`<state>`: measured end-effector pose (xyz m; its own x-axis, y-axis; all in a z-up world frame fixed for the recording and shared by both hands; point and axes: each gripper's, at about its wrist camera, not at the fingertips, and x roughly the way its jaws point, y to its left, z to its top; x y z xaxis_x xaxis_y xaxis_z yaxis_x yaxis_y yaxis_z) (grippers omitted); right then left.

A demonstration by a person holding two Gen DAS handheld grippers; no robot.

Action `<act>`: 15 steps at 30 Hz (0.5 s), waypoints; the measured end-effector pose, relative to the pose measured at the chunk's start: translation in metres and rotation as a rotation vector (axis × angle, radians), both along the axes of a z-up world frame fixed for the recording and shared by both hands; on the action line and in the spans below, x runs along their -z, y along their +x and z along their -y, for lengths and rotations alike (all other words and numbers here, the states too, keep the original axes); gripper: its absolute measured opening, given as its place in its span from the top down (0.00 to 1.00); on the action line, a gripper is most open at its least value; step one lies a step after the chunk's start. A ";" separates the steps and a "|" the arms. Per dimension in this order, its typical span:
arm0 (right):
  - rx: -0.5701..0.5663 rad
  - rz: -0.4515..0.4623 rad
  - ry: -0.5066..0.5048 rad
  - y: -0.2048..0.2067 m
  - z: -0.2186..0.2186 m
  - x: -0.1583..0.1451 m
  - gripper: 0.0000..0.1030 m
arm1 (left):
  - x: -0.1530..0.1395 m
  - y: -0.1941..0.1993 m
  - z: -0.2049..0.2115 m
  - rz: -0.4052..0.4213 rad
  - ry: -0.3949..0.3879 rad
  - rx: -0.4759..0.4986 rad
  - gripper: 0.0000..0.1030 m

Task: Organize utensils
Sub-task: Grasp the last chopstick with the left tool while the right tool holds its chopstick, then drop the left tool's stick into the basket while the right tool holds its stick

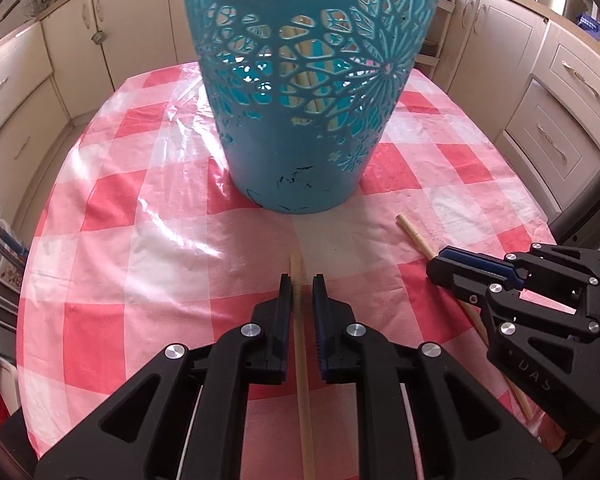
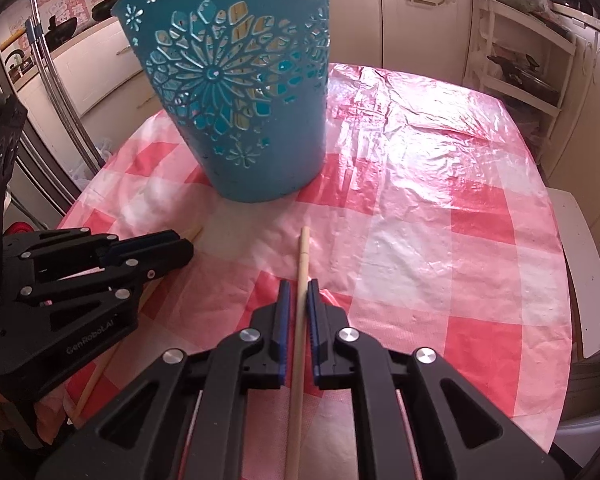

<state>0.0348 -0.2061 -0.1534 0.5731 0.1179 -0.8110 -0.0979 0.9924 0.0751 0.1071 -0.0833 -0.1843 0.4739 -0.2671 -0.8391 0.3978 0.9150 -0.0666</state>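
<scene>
Nearest the left camera, the left gripper has its jaws drawn in around a pale wooden chopstick, which runs lengthways between the blue pads and pokes out ahead of the tips. A thin gap shows on either side of the stick in that view, so call it a light pinch at best; I judge it held, not squeezed hard.

Over on the right, same story: the right gripper is pressed together on a second chopstick, the stick lying straight down the channel between its fingers and its front end reaching out over the checked tablecloth. Each gripper shows up in the other's view, side by side and near each other, both angled down toward the table.

Just beyond them, the cloth ahead looks bare of loose utensils, as far as these views reach.

Farther out stands the teal cut-out basket, upright on the cloth. Through its flower-pattern holes I can make out several pale sticks already standing inside, so some sorting looks done.

My read: well along. Two sticks are in hand but not yet in the basket, which sits ahead of both grippers, so lifting and dropping them over the rim remains. Whether more utensils lie out of frame, I cannot tell.
</scene>
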 end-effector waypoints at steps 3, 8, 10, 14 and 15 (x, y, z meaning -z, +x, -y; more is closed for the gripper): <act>-0.004 0.005 -0.009 0.001 0.000 0.000 0.91 | 0.000 0.000 0.003 0.015 0.019 0.017 0.89; -0.007 0.001 -0.013 0.001 -0.001 0.000 0.91 | -0.004 -0.001 -0.006 0.004 -0.047 0.015 0.95; -0.011 -0.001 -0.016 0.002 -0.001 0.000 0.91 | -0.008 -0.004 -0.014 0.001 -0.094 0.000 0.95; -0.005 -0.006 -0.011 0.001 -0.001 0.000 0.91 | -0.024 -0.011 -0.027 0.020 -0.186 -0.002 0.95; -0.004 -0.008 -0.010 0.002 -0.001 0.000 0.91 | -0.032 -0.015 -0.031 0.034 -0.220 0.008 0.95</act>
